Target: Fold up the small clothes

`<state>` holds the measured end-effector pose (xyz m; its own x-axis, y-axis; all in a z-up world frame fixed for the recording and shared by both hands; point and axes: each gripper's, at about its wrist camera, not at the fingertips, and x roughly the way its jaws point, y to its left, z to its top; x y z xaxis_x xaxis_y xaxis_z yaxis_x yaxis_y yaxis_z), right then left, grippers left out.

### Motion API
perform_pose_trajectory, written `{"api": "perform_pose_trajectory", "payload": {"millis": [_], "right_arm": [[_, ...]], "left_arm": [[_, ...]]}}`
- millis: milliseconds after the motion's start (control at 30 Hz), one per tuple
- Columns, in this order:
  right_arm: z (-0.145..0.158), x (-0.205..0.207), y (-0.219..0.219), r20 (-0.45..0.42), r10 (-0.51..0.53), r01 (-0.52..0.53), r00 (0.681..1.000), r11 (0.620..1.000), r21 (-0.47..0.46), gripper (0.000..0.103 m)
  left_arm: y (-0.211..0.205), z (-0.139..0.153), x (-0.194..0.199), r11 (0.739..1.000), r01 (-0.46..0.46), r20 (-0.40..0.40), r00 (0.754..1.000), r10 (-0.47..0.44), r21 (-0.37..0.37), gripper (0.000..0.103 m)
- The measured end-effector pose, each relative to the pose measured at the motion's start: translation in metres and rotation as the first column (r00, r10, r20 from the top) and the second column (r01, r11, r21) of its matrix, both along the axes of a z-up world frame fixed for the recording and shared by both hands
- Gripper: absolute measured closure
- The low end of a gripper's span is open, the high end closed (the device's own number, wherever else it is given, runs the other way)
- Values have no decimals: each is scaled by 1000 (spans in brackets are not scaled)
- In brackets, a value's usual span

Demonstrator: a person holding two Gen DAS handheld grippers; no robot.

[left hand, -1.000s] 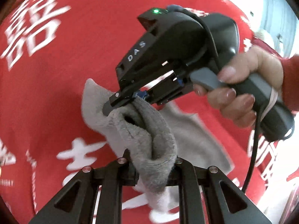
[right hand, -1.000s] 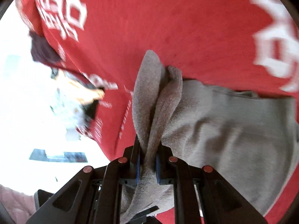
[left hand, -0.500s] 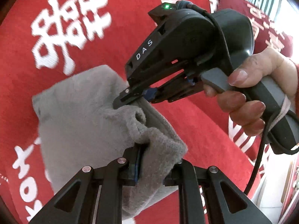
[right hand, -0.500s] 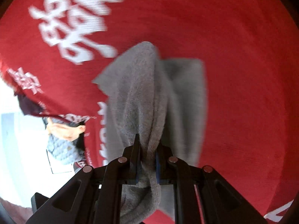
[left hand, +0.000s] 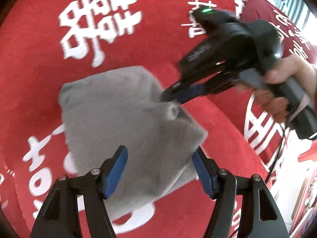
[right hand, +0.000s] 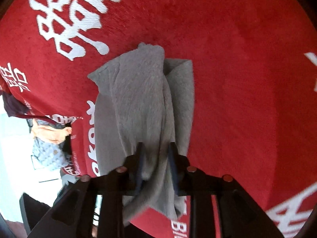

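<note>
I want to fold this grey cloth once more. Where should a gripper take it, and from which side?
Judging by its lie, take the grey cloth at the loose raised corner beside the right gripper, coming from above: that corner stands up off the red mat, while the rest lies flat.

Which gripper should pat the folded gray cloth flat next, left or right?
Probably the left gripper. Its opening jaws stand wide, right above the middle of the cloth. The right gripper is only at the cloth's far corner, its opening jaws astride a raised ridge.

grey cloth [left hand: 126, 119], red mat [left hand: 158, 45] with white characters
</note>
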<state>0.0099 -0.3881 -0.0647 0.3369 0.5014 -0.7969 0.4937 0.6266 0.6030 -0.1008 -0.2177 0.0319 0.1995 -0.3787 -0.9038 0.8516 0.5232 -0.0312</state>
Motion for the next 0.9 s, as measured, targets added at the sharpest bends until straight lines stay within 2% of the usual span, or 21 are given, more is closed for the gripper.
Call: {"api": "perform_pose_trajectory", "payload": {"millis": [33, 67, 200, 300, 367, 400, 433, 467, 600, 700, 800, 900], "right_arm": [[10, -8, 3, 4, -8, 8, 1000, 1000, -6, 51], [15, -12, 0, 8, -10, 10, 1000, 1000, -8, 49], [41, -37, 12, 41, -21, 22, 999, 1000, -18, 49], [47, -44, 28, 60, 1, -1, 998, 1000, 11, 49], [39, -42, 41, 25, 58, -57, 998, 998, -34, 49], [32, -38, 50, 0, 86, -85, 996, 994, -68, 52], [26, -36, 55, -6, 94, -94, 996, 993, -70, 70], [21, -36, 57, -8, 98, -99, 995, 993, -65, 95], [5, -41, 77, -15, 91, -91, 996, 995, -38, 96], [-15, -55, 83, -67, 81, -84, 994, 996, -39, 97], [-34, -64, 80, -78, 28, -27, 997, 1000, 5, 97], [-27, -59, 81, -70, 21, -22, 997, 1000, -10, 97]], "left_arm": [[8, 2, 3, 1000, -17, -6, 1000, 17, 7, 35], [16, 5, 9, 999, -42, -17, 999, 43, 13, 35], [50, -5, 43, 979, -200, -44, 978, 202, 49, 35], [76, -16, 69, 949, -309, -99, 944, 315, 71, 35], [84, -26, 81, 929, -362, -139, 919, 370, 82, 35], [84, -31, 85, 923, -376, -149, 911, 385, 87, 35], [87, -36, 90, 915, -392, -164, 900, 403, 93, 35], [88, -42, 93, 909, -404, -180, 891, 416, 99, 35], [89, -60, 95, 897, -424, -225, 869, 441, 124, 35], [94, -75, 90, 900, -409, -248, 866, 434, 150, 35], [97, -83, 88, 902, -397, -269, 862, 429, 168, 35], [96, -78, 87, 905, -387, -266, 867, 422, 176, 35]]}}
